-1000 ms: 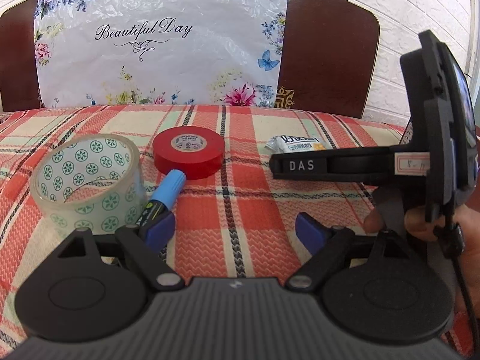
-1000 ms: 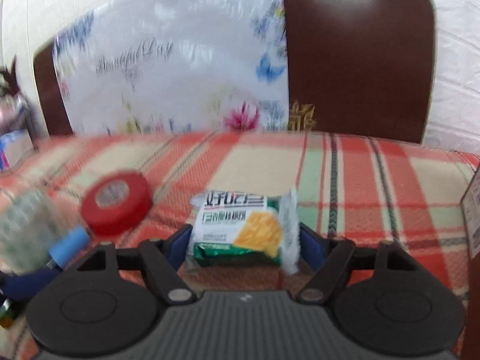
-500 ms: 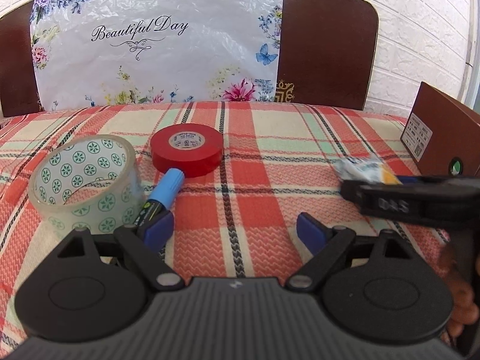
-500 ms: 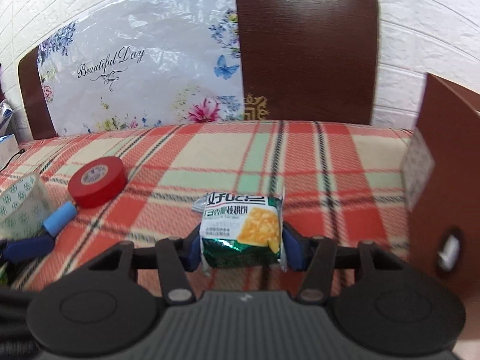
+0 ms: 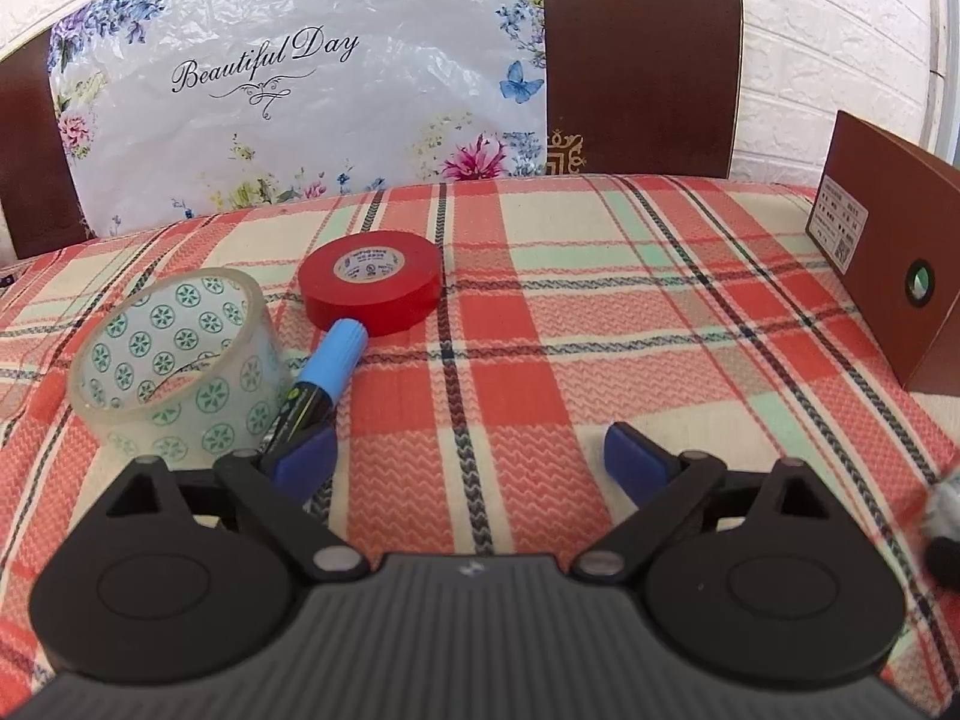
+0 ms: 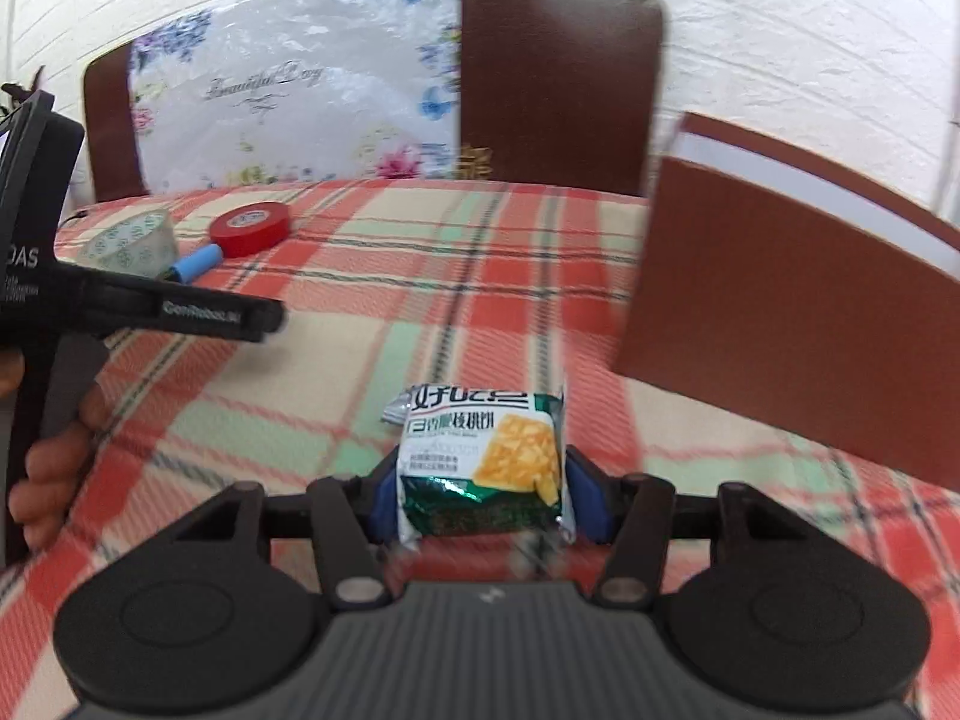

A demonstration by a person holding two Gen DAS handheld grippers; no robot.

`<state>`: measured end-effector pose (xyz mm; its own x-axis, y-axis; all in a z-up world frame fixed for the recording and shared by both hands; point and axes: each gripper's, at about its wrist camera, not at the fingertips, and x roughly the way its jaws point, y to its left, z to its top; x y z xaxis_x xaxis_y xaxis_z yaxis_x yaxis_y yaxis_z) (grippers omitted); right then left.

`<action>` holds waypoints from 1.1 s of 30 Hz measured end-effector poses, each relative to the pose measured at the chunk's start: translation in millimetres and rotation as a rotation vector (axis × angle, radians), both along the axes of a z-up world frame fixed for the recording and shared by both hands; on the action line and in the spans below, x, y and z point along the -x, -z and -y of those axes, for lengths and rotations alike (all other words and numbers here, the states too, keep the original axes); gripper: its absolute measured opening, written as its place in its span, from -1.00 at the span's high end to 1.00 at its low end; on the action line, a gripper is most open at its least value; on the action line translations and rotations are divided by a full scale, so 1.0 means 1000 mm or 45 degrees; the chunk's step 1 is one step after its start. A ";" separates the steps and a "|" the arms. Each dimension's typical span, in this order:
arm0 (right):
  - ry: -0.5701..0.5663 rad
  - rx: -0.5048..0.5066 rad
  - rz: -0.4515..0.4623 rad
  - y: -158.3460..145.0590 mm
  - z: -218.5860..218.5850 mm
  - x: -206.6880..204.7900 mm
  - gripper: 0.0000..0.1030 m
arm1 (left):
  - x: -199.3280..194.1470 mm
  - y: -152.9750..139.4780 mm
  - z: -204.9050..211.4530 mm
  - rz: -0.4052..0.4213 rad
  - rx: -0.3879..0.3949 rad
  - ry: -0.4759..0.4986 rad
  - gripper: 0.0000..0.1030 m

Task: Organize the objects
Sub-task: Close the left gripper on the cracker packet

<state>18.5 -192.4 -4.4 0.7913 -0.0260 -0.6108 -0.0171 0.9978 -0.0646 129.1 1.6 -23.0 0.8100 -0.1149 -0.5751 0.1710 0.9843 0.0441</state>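
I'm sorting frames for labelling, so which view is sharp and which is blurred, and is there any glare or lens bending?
Left wrist view: sharp throughout, the red tape roll label is readable; soft glare on the floral plastic bag. Right wrist view: background and brown box smeared by motion blur, while the snack packet in the right gripper stays fairly crisp. Both show fisheye bending at the edges.

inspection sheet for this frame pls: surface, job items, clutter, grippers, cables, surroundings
Surface: plaid cloth, flat.
Job's things: snack packet clamped in the right hand-held gripper, near the open brown box. Clear patterned tape roll, red tape roll and blue-capped marker grouped together.
Clutter: nothing seen.
Grippers: left hand-held gripper open, jaws just widened, nothing between them; its left finger lies over the marker's end. Right shut on the packet.
Cables: nothing seen.
Surroundings: floral plastic bag against a wooden headboard, white brick wall.
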 end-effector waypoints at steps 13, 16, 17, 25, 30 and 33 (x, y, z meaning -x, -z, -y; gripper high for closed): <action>0.105 -0.025 0.000 -0.001 0.032 0.066 -0.74 | 0.058 -0.028 0.027 -0.289 0.286 0.216 -0.63; 0.098 -0.052 0.001 -0.003 0.034 0.065 -0.74 | 0.061 -0.036 0.056 -0.394 0.393 0.377 -0.62; 0.095 -0.054 0.006 -0.004 0.035 0.065 -0.74 | 0.060 -0.038 0.065 -0.418 0.408 0.414 -0.62; 0.007 -0.003 0.022 -0.008 0.040 0.045 -0.53 | 0.047 -0.020 0.125 -0.549 0.374 0.560 -0.31; -0.041 -0.026 -0.006 -0.002 0.037 0.029 0.42 | 0.049 -0.024 0.139 -0.534 0.292 0.613 0.34; -0.023 -0.018 0.102 -0.011 0.036 0.043 0.47 | 0.061 -0.051 0.134 -0.415 0.321 0.662 0.37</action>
